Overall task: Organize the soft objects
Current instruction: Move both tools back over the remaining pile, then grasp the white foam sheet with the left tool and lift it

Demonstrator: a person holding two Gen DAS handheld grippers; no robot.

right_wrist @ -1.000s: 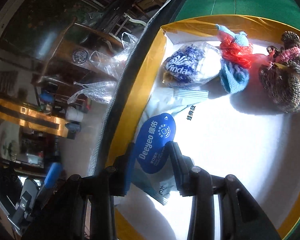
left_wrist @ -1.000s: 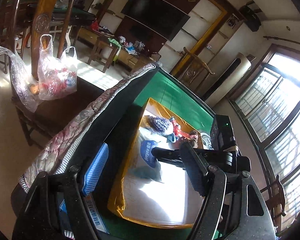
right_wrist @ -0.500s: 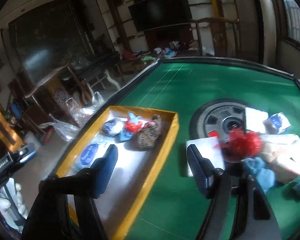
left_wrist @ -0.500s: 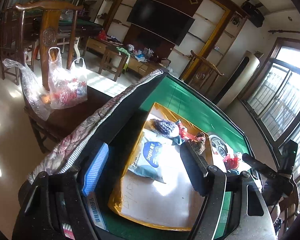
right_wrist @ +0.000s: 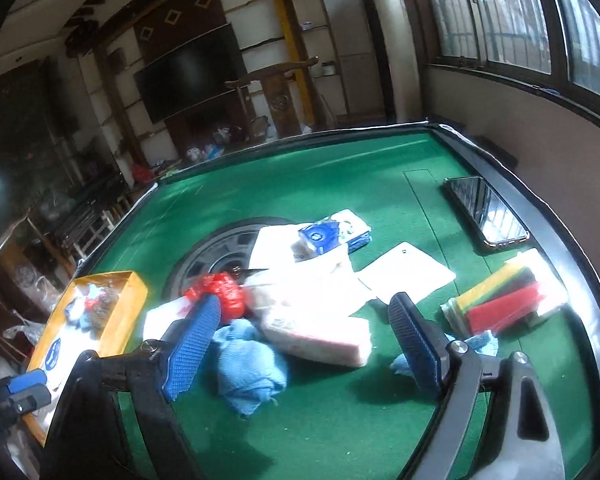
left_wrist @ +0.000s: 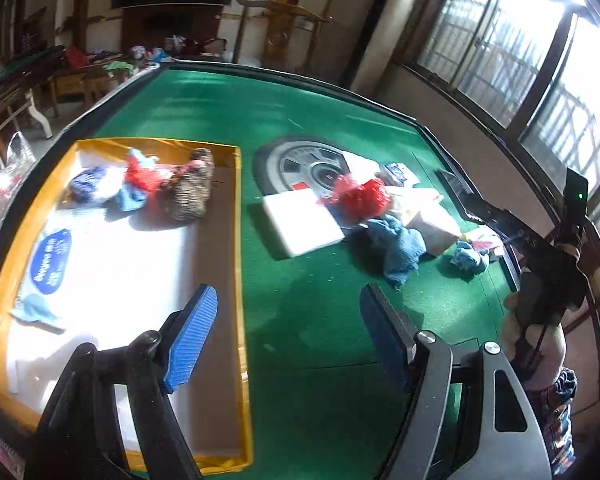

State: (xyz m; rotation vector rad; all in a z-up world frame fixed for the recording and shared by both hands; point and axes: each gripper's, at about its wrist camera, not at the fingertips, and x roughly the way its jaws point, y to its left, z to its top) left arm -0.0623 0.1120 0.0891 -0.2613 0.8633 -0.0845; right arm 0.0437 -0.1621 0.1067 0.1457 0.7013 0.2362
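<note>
The yellow tray (left_wrist: 238, 264) at the left of the green table holds a blue-labelled wipes pack (left_wrist: 52, 260), a tissue pack, a red bag and a brown knitted piece (left_wrist: 190, 196). My left gripper (left_wrist: 288, 336) is open and empty, hovering over the tray's right rim. My right gripper (right_wrist: 302, 340) hangs above the loose pile with its jaws opening and nothing pressed between them. Below it lie a pink-and-white tissue pack (right_wrist: 316, 320), a light blue cloth (right_wrist: 248, 364) and a red bag (right_wrist: 220, 292).
A phone (right_wrist: 486, 212) lies near the table's right edge. A pack of coloured sponges (right_wrist: 508, 300), a white foam slab (right_wrist: 406, 276) and a blue tissue pack (right_wrist: 332, 234) lie around the pile. A round wheel-like plate (right_wrist: 204, 252) marks the table's centre.
My right gripper let go of the blue-labelled wipes pack in the tray, opened, and swung right to the pile. The left gripper swung from the table's left edge to over the tray's rim.
</note>
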